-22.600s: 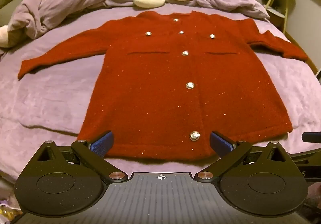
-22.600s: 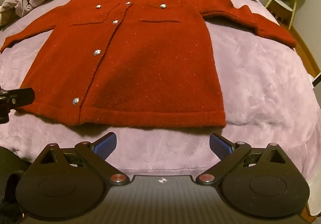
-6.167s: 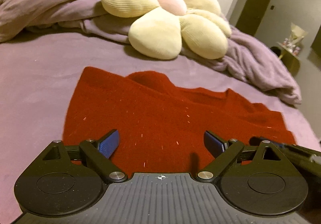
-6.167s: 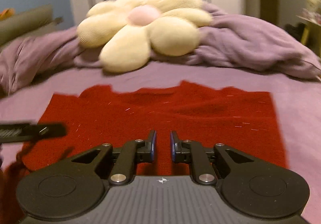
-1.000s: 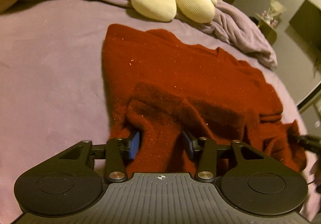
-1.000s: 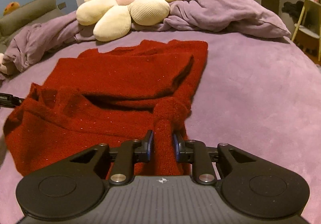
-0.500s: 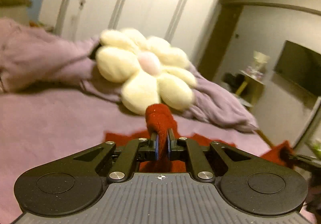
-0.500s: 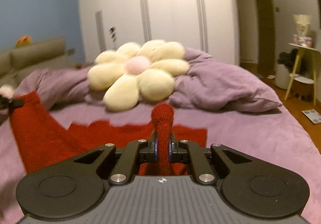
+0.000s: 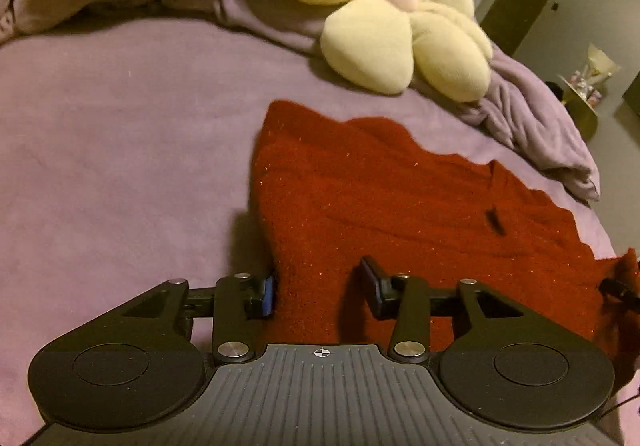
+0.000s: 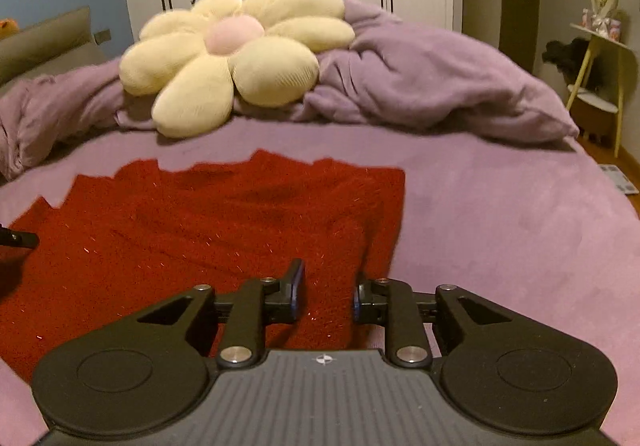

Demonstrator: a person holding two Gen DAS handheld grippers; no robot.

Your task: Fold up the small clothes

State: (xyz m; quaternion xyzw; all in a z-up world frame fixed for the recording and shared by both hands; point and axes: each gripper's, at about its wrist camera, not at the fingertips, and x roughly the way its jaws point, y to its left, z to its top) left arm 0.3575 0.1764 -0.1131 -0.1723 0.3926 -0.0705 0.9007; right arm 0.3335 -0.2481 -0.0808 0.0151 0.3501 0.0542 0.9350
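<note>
The red knitted cardigan (image 9: 400,206) lies folded in a flat stack on the purple bed; it also shows in the right wrist view (image 10: 208,230). My left gripper (image 9: 318,288) is open, its jaws apart over the stack's near left corner, with cloth lying between them. My right gripper (image 10: 328,294) is open over the stack's near right corner, cloth between its jaws. The tip of the right gripper (image 9: 618,288) shows at the far right of the left wrist view, and the left gripper's tip (image 10: 18,238) at the left edge of the right wrist view.
A cream flower-shaped cushion (image 10: 232,58) lies beyond the cardigan on a rumpled purple duvet (image 10: 432,82). Purple bed cover (image 9: 120,150) spreads left of the stack and to its right (image 10: 500,230). White wardrobes stand behind; a yellow side table (image 10: 600,58) stands at the right.
Half a second ago both grippers were shut on raised red cloth. Now both are open, lowered, and the cloth lies flat on the stack.
</note>
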